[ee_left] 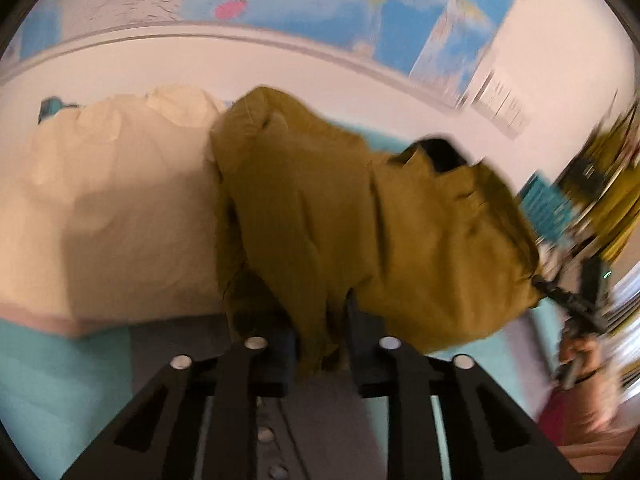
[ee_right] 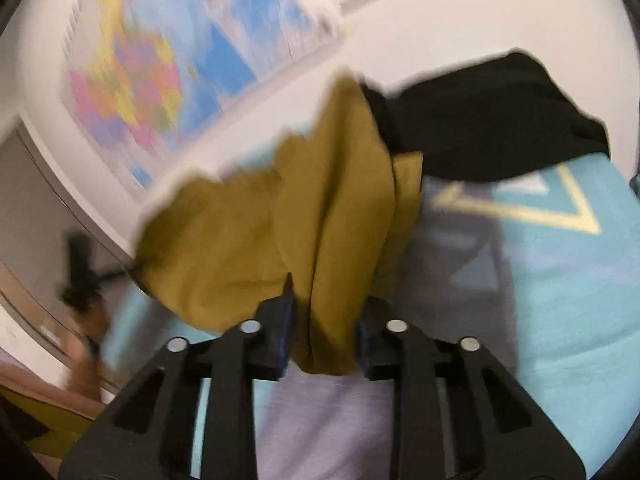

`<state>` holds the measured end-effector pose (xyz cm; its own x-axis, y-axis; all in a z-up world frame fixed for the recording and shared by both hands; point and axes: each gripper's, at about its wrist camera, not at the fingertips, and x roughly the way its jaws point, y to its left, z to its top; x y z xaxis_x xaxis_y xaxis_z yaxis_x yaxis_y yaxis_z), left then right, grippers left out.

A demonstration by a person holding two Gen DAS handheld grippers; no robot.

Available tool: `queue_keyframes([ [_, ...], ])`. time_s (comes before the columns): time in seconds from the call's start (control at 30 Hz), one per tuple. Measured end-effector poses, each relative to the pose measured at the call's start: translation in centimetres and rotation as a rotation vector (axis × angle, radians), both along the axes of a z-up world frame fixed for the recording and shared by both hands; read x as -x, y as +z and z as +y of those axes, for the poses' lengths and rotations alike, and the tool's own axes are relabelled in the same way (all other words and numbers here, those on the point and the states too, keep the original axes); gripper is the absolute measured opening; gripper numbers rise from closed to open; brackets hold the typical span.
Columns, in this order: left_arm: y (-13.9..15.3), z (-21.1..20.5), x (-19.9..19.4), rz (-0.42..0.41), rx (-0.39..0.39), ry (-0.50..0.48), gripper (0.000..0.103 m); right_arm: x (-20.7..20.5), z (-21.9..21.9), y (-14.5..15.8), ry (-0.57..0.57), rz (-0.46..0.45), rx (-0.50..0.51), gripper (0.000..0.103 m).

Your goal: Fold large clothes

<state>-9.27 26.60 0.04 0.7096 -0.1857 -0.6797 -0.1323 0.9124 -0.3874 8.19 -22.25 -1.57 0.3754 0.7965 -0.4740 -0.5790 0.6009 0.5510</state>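
Olive garment (ee_left: 320,208) hangs bunched between two tongs above a turquoise bed (ee_left: 48,380), its long axis running roughly from one pinch point to the other. Left tongs (ee_left: 320,332) are pinching a gathered fold of the cloth, which rises from the jaws and spreads away toward the right of that view. Right tongs (ee_right: 326,320) are likewise pressed onto a thick vertical bundle of the same cloth, which climbs straight up from the jaws and fans out to the left. In the left wrist view the right tongs (ee_left: 568,300) appear at the far edge of the garment, gripped by a hand (ee_left: 580,360); in the right wrist view the left tongs (ee_right: 80,276) show blurred at the cloth's far left end. A cream cloth (ee_left: 112,208) lies heaped just beside the olive one, on the bed. A black cloth (ee_right: 500,120) lies behind it, touching or overlapping its upper edge. A grey garment (ee_right: 320,420) is spread on the bed under both tongs. A world map (ee_right: 132,92) covers the wall (ee_left: 240,68) behind. Both views are motion-blurred.
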Motion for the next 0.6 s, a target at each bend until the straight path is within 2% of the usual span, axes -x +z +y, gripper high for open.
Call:
queue_keyframes([
  [0.03,0.8,0.6,1.1,-0.024,0.060,0.000,0.012,0.5,-1.2,1.6,-0.007,-0.029,-0.041,0.005],
  [0.1,1.2,1.2,2.8,-0.032,0.124,0.002,0.011,1.7,-3.7,4.4,-0.036,-0.094,-0.103,0.002],
  [0.17,0.6,1.1,3.8,-0.014,0.134,0.015,0.011,2.8,-6.2,6.1,-0.060,-0.145,-0.109,0.001],
  [0.23,-1.6,0.9,4.4,0.032,0.199,-0.035,0.013,3.3,-7.2,5.5,-0.060,-0.130,-0.073,0.001],
  [0.3,-3.9,0.1,3.9,0.135,0.156,-0.027,0.021,2.7,-6.7,3.1,-0.060,-0.055,0.001,0.001],
  [0.33,-4.5,-0.1,3.8,0.158,0.138,-0.016,0.029,2.5,-6.2,2.0,-0.060,-0.026,0.044,0.002],
  [0.37,-4.6,-0.4,3.7,0.148,0.115,-0.003,0.033,2.2,-5.6,0.7,-0.077,-0.001,0.126,0.005],
  [0.43,-3.6,-0.6,3.9,0.111,0.069,0.007,0.036,2.3,-6.0,-0.5,-0.133,0.013,0.165,0.018],
  [0.47,-2.6,-0.7,4.2,0.081,0.032,0.024,0.041,2.1,-6.5,-0.6,-0.173,0.024,0.154,0.030],
  [0.5,-1.7,-0.8,4.4,0.061,-0.012,0.034,0.042,1.8,-6.6,-0.3,-0.196,0.024,0.136,0.037],
  [0.57,0.5,-1.3,4.8,0.011,-0.111,0.045,0.056,2.0,-6.4,1.1,-0.188,-0.022,0.088,0.052],
  [0.6,1.5,-1.6,4.9,-0.009,-0.152,0.047,0.058,2.1,-5.5,2.1,-0.171,-0.056,0.090,0.058],
])
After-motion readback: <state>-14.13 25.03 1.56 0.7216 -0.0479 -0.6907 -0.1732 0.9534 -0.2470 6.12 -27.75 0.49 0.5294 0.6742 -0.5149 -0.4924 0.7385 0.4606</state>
